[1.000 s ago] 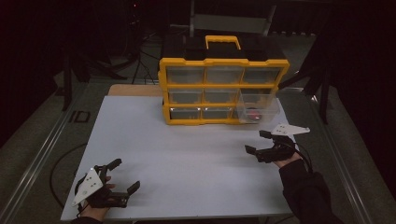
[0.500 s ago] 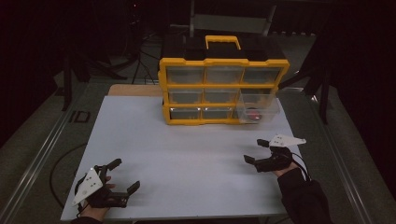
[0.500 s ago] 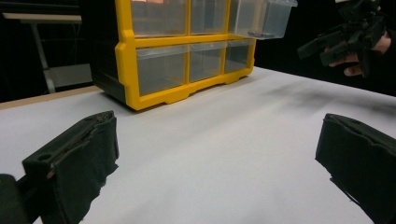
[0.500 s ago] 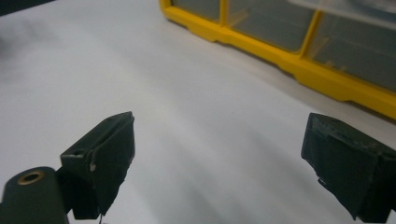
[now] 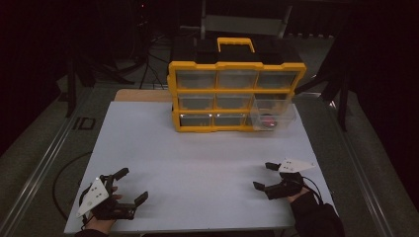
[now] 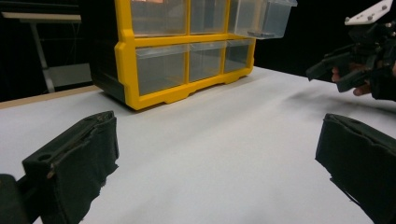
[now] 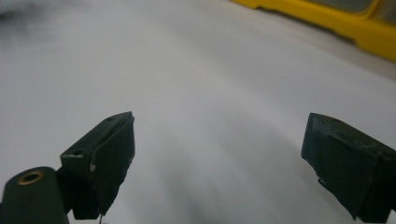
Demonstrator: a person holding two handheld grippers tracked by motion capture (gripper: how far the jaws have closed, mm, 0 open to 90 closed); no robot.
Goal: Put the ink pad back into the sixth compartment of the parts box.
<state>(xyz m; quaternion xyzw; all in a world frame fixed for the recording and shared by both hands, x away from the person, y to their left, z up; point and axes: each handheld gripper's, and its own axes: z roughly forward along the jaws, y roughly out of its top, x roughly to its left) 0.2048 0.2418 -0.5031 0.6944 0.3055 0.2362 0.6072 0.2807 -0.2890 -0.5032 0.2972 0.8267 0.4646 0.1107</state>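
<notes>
— What's the biggest thing out there?

— The white table (image 5: 207, 158). Both grippers sit low over its near edge, one toward each corner, well apart from each other.

— And beyond them?

— A yellow organizer (image 5: 236, 91) with clear drawers and a black top, standing far ahead of both grippers, at the back of the table. From the left gripper (image 5: 127, 190) it lies ahead and off to the right; from the right gripper (image 5: 264, 176) it lies ahead and a little to the left.

— Anything odd about it?

— One clear drawer (image 5: 273, 114) on its right side is pulled out, well ahead of the right gripper. Something small and red (image 5: 269, 121) lies inside — too small to say what.

— How do the grippers stand?

— Left gripper: jaws spread wide, nothing between them but bare table. Right gripper: jaws also spread apart, empty, pointing toward the left gripper's side.

— Any blur?

— The right gripper view shows the tabletop smeared.
</notes>
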